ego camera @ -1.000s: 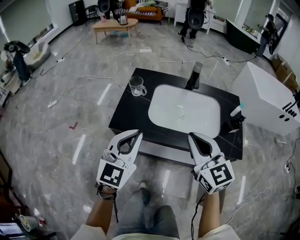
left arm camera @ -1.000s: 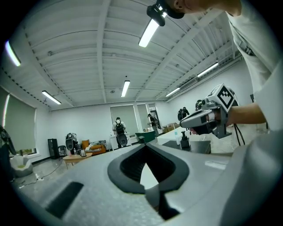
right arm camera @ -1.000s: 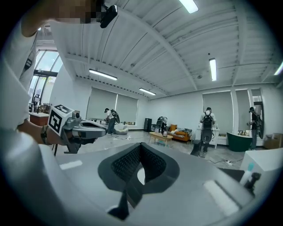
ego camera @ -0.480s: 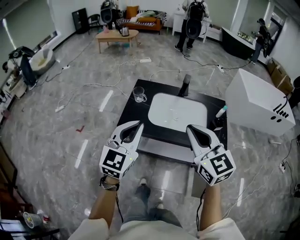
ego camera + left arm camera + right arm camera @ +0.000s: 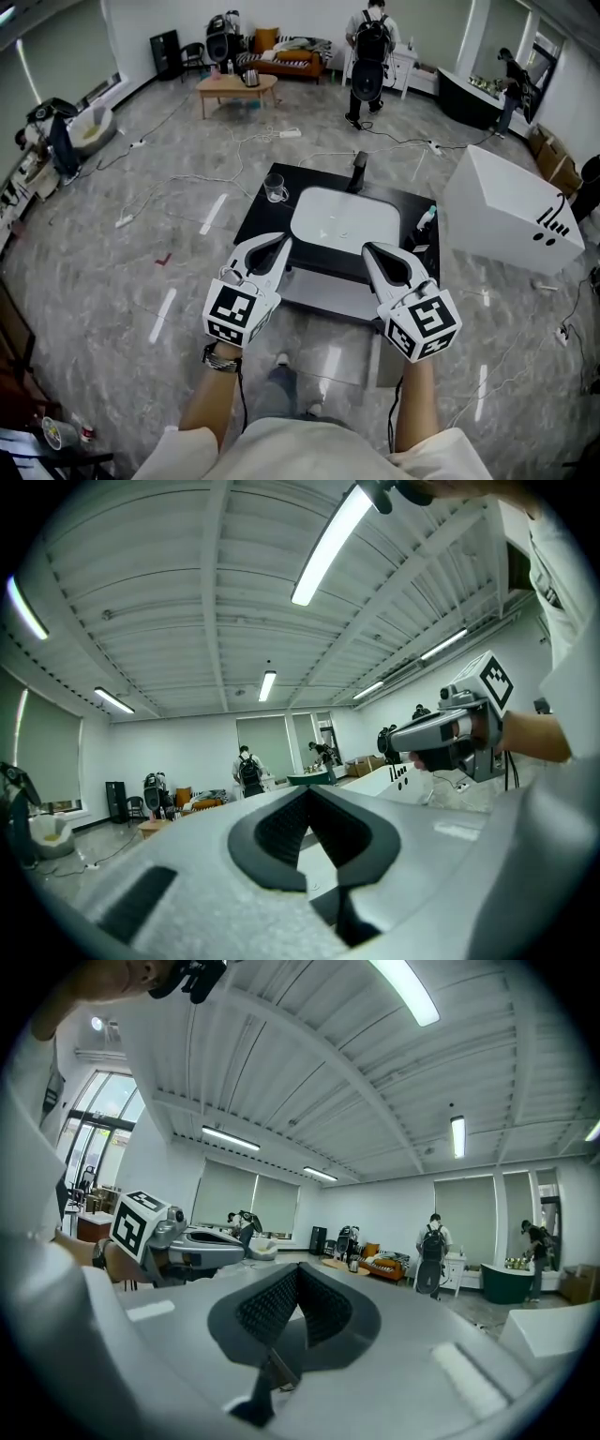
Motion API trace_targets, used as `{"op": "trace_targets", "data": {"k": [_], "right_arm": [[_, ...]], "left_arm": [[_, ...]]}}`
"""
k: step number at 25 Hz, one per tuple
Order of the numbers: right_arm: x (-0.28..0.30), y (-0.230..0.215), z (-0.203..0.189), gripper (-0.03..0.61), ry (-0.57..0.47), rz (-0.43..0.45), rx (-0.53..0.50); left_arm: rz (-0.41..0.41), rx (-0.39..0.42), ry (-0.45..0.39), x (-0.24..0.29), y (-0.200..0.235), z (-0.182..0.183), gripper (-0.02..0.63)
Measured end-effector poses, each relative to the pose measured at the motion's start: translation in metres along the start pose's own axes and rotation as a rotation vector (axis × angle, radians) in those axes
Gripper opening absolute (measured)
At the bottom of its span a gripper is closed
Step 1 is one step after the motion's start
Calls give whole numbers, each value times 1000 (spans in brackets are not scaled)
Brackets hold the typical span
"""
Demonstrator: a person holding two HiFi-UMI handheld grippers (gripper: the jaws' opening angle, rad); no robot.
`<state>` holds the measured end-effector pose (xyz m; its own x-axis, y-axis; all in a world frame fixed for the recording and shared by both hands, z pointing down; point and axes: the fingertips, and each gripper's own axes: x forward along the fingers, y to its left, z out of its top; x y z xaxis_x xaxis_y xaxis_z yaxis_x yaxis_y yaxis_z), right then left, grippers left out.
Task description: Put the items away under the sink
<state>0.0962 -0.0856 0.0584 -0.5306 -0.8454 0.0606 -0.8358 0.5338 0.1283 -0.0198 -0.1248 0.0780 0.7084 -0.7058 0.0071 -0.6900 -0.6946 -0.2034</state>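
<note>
- The sink unit now sits smaller and higher in the head view than a second ago, and more floor shows on every side; I judge that the person has drawn back from it, so no item is in hand yet and the task has barely begun
- The left claw (image 5: 274,244) and the right claw (image 5: 373,251) have kept level in front of the body, side by side and apart from each other; each gripper view shows its jaws closed tip to tip with nothing between them
- The items rest on the black surface (image 5: 255,223): a glass (image 5: 275,190) at the far left corner beside the white basin (image 5: 342,223), a small bottle (image 5: 427,217) at the basin's right edge, and a dark object near it that I cannot identify
- The grey front (image 5: 323,295) below the surface faces the person; whether it stands open I cannot tell
- The glass stands close to the surface's left edge, so a sideways nudge could tip it off
- A large white box (image 5: 502,220) crowds the right side near the bottle; the left side and the front are open floor; loose cables (image 5: 281,141) lie well beyond the unit
</note>
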Motion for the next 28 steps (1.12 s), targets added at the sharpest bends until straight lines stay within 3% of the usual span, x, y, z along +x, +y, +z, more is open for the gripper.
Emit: {"op": "trace_targets", "data": {"k": [12, 28], "right_arm": [[-38, 16, 12, 6, 11, 16, -49], [-50, 3, 11, 6, 7, 13, -56]], "left_arm": [[10, 18, -6, -27, -38, 22, 5], [1, 38, -9, -20, -54, 32, 5]]}}
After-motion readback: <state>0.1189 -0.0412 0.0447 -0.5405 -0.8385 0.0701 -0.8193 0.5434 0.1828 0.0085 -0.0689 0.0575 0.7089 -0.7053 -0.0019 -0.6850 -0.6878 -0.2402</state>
